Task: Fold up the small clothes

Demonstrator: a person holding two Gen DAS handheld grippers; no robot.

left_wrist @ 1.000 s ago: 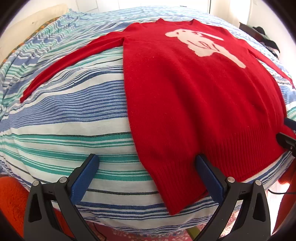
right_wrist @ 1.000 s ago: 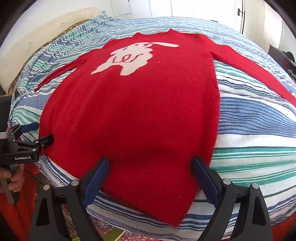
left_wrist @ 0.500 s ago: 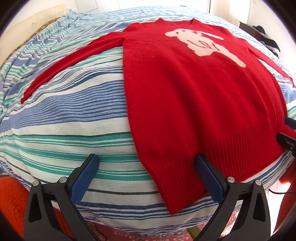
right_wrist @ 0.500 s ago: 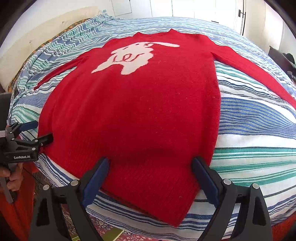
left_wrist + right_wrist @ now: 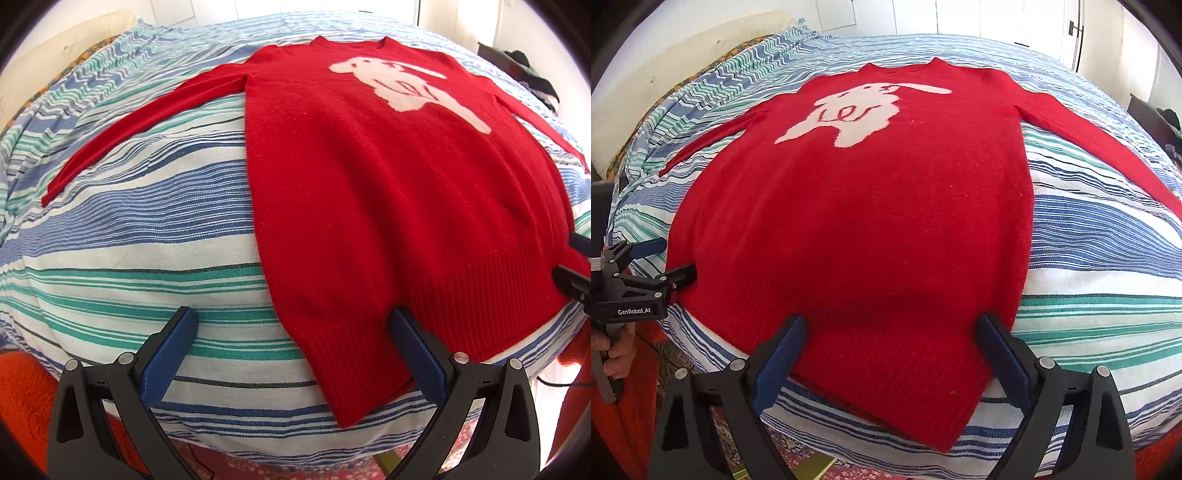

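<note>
A red sweater (image 5: 388,192) with a white animal figure lies flat, face up, on a striped bed, sleeves spread out; it also shows in the right wrist view (image 5: 871,221). My left gripper (image 5: 293,325) is open, its fingers astride the sweater's lower left hem corner, just above the fabric. My right gripper (image 5: 892,332) is open over the lower right hem corner. The left gripper also shows at the left edge of the right wrist view (image 5: 665,260), open beside the hem. Neither holds anything.
The bed cover (image 5: 147,240) has blue, green and white stripes and falls away at the near edge. An orange blanket (image 5: 22,398) lies below on the left. Dark items (image 5: 532,70) sit at the far right. A patterned rug (image 5: 812,465) shows below.
Both grippers have crept slightly toward the sweater's hem corners. The sweater has not moved and both grippers stay open.
</note>
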